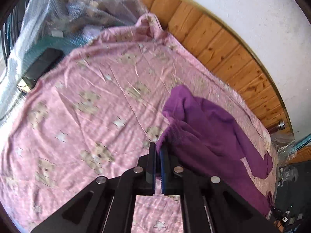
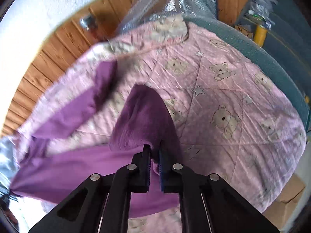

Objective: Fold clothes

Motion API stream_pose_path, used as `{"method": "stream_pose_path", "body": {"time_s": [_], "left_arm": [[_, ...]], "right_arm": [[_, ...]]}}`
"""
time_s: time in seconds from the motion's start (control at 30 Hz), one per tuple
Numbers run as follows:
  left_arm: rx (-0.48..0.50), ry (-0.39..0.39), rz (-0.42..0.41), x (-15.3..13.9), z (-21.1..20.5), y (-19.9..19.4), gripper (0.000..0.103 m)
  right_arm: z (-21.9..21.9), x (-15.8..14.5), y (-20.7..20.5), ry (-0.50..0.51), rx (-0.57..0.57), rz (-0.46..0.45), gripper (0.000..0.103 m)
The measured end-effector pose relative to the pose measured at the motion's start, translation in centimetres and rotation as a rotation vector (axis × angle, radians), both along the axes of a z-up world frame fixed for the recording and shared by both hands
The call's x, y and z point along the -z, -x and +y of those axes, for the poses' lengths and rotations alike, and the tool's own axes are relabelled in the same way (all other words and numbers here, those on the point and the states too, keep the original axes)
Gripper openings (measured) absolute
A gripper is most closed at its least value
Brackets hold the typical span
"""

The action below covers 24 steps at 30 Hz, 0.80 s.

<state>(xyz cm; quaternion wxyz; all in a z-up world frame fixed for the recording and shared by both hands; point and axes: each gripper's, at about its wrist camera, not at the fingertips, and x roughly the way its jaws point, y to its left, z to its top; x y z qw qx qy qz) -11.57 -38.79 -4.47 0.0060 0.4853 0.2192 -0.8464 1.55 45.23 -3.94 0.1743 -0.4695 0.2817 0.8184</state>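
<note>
Purple garment point(image 1: 210, 128) on a pink quilt point(image 1: 93, 101) (beige teddy bears, white stars); orange-brown wood panelling point(image 1: 223, 44).

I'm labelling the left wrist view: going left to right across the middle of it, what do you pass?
Clear plastic wrapping → pink teddy-bear bedspread → purple garment, its edge pinched in the left gripper → wooden wall panelling → white wall.
</note>
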Motion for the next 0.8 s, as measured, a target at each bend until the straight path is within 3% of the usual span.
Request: {"method": "stream_pose_path", "body": {"time_s": [0.07, 0.13, 0.23, 0.33, 0.47, 0.5, 0.53, 0.6, 0.67, 0.8], "left_arm": [[0.006, 0.043, -0.034, -0.3, -2.4, -1.3, 0.003], [0.000, 0.096, -0.100, 1.2, -4.5, -2.5, 0.003], [0.012, 0.129, -0.227, 6.6, -6.2, -3.8, 0.003], [0.017, 0.154, -0.296, 10.7, -6.3, -4.6, 0.003], [0.007, 0.136, -0.197, 7.6, -6.2, -4.3, 0.003], [0.007, 0.128, -0.176, 6.9, -6.3, -4.4, 0.003], [0.008, 0.121, -0.168, 6.6, -6.4, -4.5, 0.003], [0.022, 0.109, -0.202, 7.8, -6.4, -4.8, 0.003], [0.030, 0.085, -0.248, 9.8, -6.2, -5.1, 0.004], [-0.043, -0.017, -0.224, 10.9, -6.7, -7.1, 0.004]], "right_arm": [[-0.4, 1.2, -1.4, 0.060, 0.021, -0.014, 0.006], [-0.5, 4.6, -2.3, 0.124, 0.044, -0.071, 0.006], [0.4, 9.8, -3.5, 0.233, 0.127, -0.138, 0.005], [2.0, 7.7, -3.2, 0.303, 0.180, -0.055, 0.006], [4.4, 0.4, -2.1, 0.215, 0.179, 0.060, 0.010], [5.0, -0.6, -1.8, 0.176, 0.187, 0.060, 0.018], [5.7, -0.9, -1.5, 0.131, 0.192, 0.044, 0.036], [6.4, 0.2, -0.9, 0.075, 0.193, -0.053, 0.045], [6.6, 2.7, -1.7, 0.138, 0.212, -0.119, 0.045], [4.9, 5.6, -3.3, 0.268, 0.195, -0.065, 0.048]]}}
